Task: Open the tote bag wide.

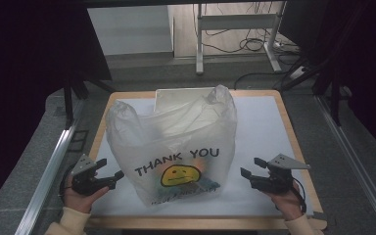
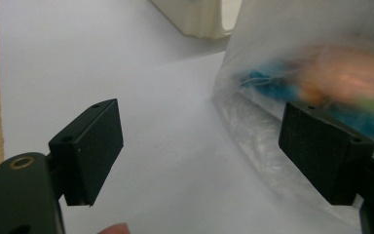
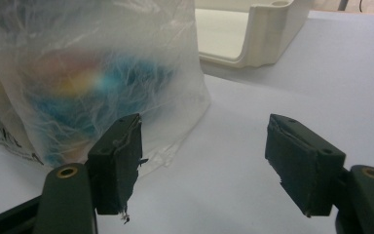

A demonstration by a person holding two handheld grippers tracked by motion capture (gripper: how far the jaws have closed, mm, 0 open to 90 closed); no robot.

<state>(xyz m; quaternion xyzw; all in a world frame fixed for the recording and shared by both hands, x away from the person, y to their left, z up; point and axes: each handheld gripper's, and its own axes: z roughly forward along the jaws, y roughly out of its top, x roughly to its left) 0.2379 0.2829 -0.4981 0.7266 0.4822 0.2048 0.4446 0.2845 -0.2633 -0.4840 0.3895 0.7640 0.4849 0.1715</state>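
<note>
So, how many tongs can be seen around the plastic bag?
2. The left tongs are by the plastic bag at its left lower corner, jaws open; the right tongs are at its right, apart, jaws open.

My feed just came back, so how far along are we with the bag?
The plastic bag stands upright on the table with colourful things inside, its mouth open, in front of a cream tray. Nothing is in hand: the left gripper and right gripper sit open on either side of the bag, gripping nothing. Whatever handling of the bag is planned looks not yet begun.
</note>
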